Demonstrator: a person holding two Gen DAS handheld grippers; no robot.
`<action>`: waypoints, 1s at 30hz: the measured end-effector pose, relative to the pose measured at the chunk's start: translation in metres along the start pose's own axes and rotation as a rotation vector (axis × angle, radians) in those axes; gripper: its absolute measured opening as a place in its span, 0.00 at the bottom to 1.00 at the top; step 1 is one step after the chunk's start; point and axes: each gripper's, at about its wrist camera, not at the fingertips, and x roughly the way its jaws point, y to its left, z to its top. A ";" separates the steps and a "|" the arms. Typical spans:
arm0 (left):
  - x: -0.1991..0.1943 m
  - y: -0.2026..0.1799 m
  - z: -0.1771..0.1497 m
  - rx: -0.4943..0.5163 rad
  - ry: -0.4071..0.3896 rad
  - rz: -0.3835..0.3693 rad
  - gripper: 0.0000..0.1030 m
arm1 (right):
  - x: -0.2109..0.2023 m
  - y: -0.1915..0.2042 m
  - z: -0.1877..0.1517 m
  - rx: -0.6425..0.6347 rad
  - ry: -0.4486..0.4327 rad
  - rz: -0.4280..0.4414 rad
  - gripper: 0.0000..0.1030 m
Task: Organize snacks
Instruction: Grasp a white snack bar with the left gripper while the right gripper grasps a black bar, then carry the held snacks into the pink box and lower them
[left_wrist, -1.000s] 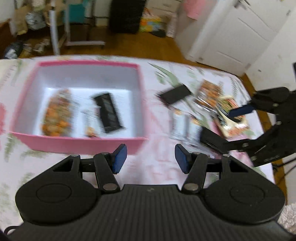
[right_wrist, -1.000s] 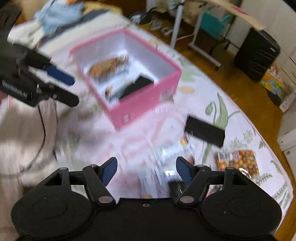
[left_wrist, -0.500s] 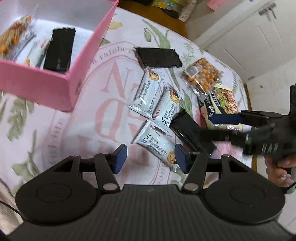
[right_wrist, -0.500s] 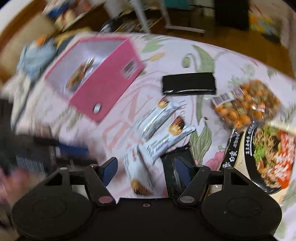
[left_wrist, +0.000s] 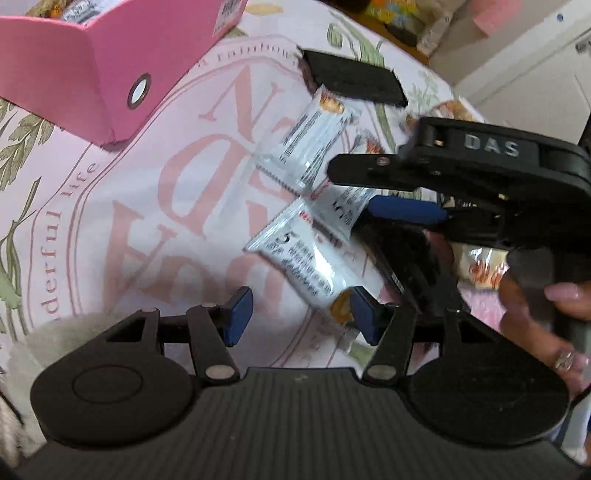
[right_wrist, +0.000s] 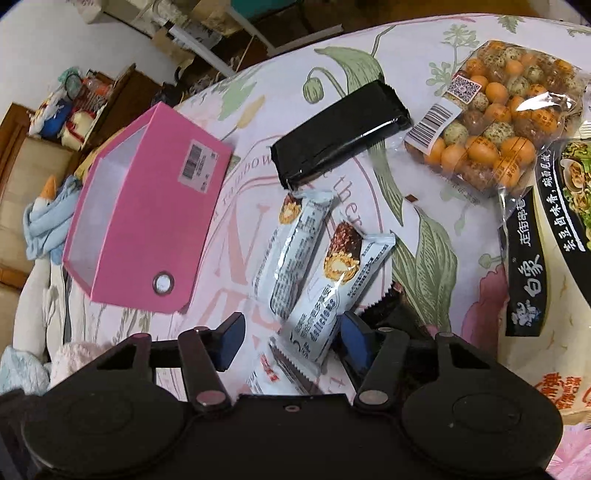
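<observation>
Three white snack bars lie in a loose pile on the flowered cloth. My right gripper straddles the middle bar. Its jaws are closing, and the pads stand just off the wrapper. My left gripper hangs low over the nearest bar. Its jaws are opening, and the bar's end lies by the right pad, not pressed. The right gripper shows in the left wrist view, over the bars. The pink box stands to the left with snacks inside.
A black packet lies beyond the bars, and another black packet is partly under my right finger. A bag of orange coated nuts and a noodle pack lie to the right. A hand holds the right gripper.
Both grippers have sunk toward the pile of bars and rolled. The pink box has slid to the upper left of both views. The right jaws have narrowed around a white bar.
</observation>
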 end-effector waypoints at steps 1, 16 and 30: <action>0.002 -0.002 -0.001 -0.004 -0.011 0.004 0.59 | 0.001 0.000 0.001 0.006 -0.012 -0.005 0.61; -0.005 -0.017 -0.006 0.140 -0.065 0.035 0.31 | -0.016 0.010 -0.008 -0.151 -0.124 -0.161 0.31; -0.038 0.020 0.002 0.220 0.002 -0.049 0.24 | -0.039 0.031 -0.056 -0.242 0.013 -0.153 0.31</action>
